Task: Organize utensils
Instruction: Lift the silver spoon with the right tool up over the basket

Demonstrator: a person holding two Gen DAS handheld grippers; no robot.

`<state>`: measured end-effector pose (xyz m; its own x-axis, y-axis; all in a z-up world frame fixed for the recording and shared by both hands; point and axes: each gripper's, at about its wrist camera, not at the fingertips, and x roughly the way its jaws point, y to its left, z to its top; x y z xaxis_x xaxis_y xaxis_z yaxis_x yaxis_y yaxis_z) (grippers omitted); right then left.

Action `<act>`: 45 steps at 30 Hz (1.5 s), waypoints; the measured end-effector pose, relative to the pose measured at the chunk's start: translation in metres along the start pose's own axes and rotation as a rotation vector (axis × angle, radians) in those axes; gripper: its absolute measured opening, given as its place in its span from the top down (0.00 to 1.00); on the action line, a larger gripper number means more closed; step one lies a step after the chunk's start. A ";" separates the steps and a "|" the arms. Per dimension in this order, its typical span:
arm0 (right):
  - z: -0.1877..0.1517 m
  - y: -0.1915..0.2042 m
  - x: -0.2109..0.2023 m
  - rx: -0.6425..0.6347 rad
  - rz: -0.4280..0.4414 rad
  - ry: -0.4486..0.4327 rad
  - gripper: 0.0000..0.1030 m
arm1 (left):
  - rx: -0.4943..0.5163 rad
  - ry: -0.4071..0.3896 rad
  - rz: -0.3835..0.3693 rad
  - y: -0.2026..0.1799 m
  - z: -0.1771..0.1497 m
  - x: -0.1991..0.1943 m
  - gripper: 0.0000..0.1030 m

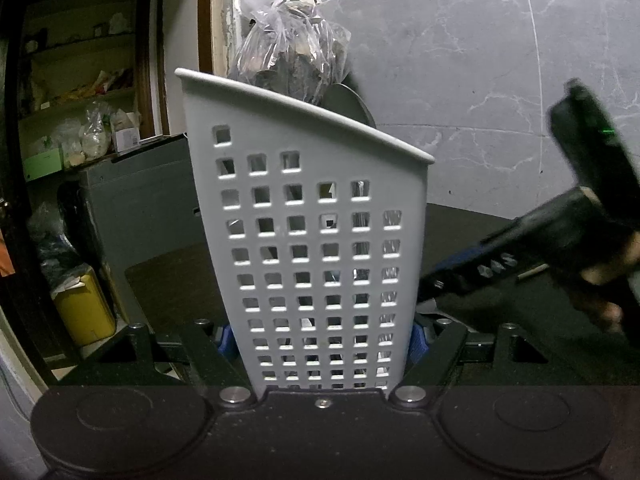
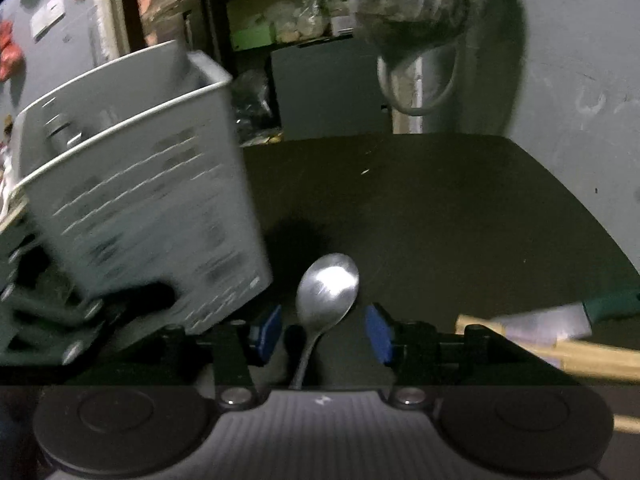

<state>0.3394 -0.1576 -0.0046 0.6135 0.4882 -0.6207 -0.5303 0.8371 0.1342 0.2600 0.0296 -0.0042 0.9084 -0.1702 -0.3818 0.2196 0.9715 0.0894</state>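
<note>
1. In my right wrist view the spoon (image 2: 326, 292) lies on the dark bench (image 2: 440, 208) at lower centre, bowl away from me and its handle running straight back under the camera. Its long axis lines up with the way the right tool (image 2: 322, 330) points.

2. My right tool's blue pads (image 2: 268, 330) stand apart, one each side of the spoon's neck, with a visible gap on both. I judge nothing is gripped yet.

3. My left tool (image 1: 320, 338) is clamped on the base of the grey perforated caddy (image 1: 312, 240), which fills the middle of the left wrist view, upright with its slanted rim (image 1: 304, 108) rising to the upper left. A few dark shapes show through the holes; I cannot tell what they are.

4. In the right view the caddy sits at the left of the frame, just beside the spoon, open top toward the upper left. So the right tool is the nearer one to the spoon, and the carry would go up and left.

5. Room: the bench beyond the spoon is bare to its far edge. At lower right lie a green-handled knife (image 2: 568, 318) and pale wooden sticks (image 2: 580, 354), near my right finger, so I would avoid sweeping that way.

6. A hanging plastic bag (image 2: 416, 4) sits at upper centre, well above the bench.
</note>
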 end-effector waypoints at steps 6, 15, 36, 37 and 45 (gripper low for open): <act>0.016 -0.013 0.023 -0.011 0.039 -0.009 0.45 | 0.003 0.001 0.001 -0.001 0.000 0.000 0.26; 0.007 0.009 0.014 -0.110 0.019 0.003 0.90 | 0.003 0.003 0.002 -0.001 0.000 0.000 0.26; -0.007 0.007 -0.077 0.138 0.006 -0.275 0.96 | 0.001 0.004 0.000 -0.001 -0.001 0.000 0.26; -0.005 0.008 -0.085 0.142 0.008 -0.315 0.96 | 0.000 0.004 0.000 0.000 -0.001 0.000 0.26; 0.013 0.023 -0.133 0.102 0.013 -0.594 0.96 | 0.002 0.003 0.001 -0.001 -0.001 0.000 0.26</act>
<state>0.2529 -0.2005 0.0908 0.8450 0.5280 -0.0843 -0.4990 0.8354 0.2305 0.2595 0.0293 -0.0056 0.9073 -0.1691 -0.3850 0.2197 0.9713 0.0912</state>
